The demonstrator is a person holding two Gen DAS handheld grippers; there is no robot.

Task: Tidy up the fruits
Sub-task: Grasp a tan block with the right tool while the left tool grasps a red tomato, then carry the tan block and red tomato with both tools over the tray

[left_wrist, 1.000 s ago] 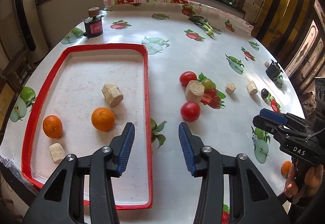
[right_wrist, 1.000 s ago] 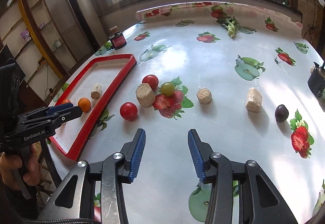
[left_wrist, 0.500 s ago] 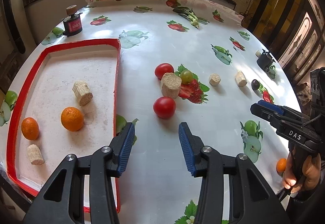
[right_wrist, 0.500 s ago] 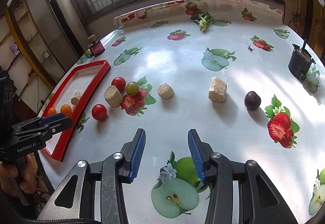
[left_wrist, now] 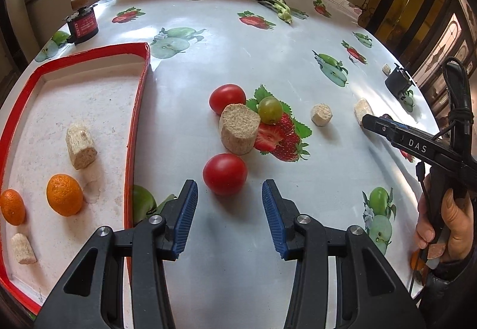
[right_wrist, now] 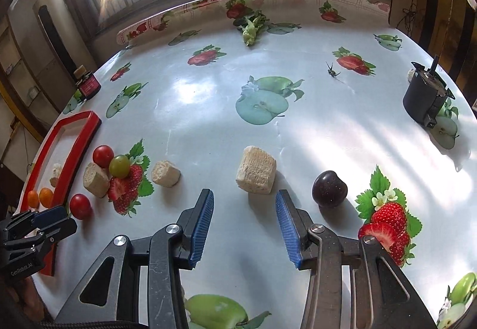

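Note:
My left gripper [left_wrist: 229,206] is open and empty, just short of a red tomato [left_wrist: 224,174] on the table. A second tomato [left_wrist: 227,98] and a green grape [left_wrist: 269,109] lie behind a beige cork-like block [left_wrist: 238,128]. The red-rimmed tray [left_wrist: 135,120] on the left holds two oranges [left_wrist: 64,194] and pale blocks. My right gripper [right_wrist: 244,221] is open and empty, facing a pale block [right_wrist: 256,174], with a dark plum [right_wrist: 329,188] to its right. The tomatoes [right_wrist: 80,205] and grape [right_wrist: 119,165] also show at the left of the right wrist view.
A small red-labelled jar [left_wrist: 82,23] stands behind the tray. A black device [right_wrist: 426,96] sits at the table's right edge. A leafy green vegetable [right_wrist: 252,26] lies at the far side. Smaller pale blocks [left_wrist: 321,114] lie between the fruits. An insect [right_wrist: 332,71] is on the cloth.
My left gripper has moved right and forward, from over the tray to the near tomato. My right gripper has moved right and forward toward the pale block and plum.

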